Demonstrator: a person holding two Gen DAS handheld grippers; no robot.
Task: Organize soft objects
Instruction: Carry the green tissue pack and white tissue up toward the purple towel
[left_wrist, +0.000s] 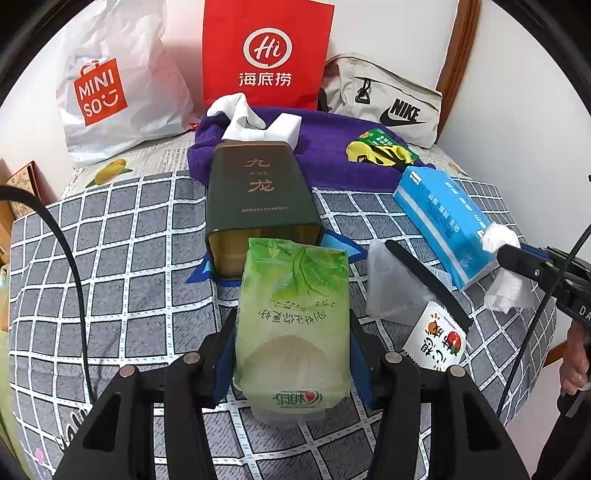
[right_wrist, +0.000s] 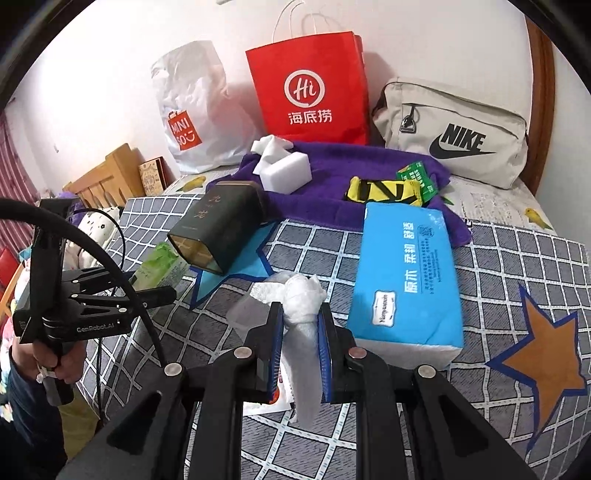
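Note:
My left gripper (left_wrist: 291, 343) is shut on a green soft tissue pack (left_wrist: 291, 295) and holds it just above the checked bedspread. Its far end points at the open mouth of a dark green tin (left_wrist: 258, 195) that lies on its side. In the right wrist view the same pack (right_wrist: 159, 266) shows at the left, beside the tin (right_wrist: 218, 225). My right gripper (right_wrist: 301, 314) is shut on a crumpled white tissue wad (right_wrist: 295, 291), which hangs down between the fingers. A blue tissue pack (right_wrist: 406, 280) lies flat to its right.
A purple towel (right_wrist: 332, 166) at the back carries white sponge blocks (right_wrist: 284, 170), a yellow-black item (right_wrist: 380, 190) and a green sachet (right_wrist: 415, 175). Against the wall stand a white Miniso bag (left_wrist: 110, 88), a red paper bag (left_wrist: 266, 55) and a beige Nike bag (left_wrist: 388, 99). A clear pouch (left_wrist: 395, 284) and a snack sachet (left_wrist: 439, 339) lie nearby.

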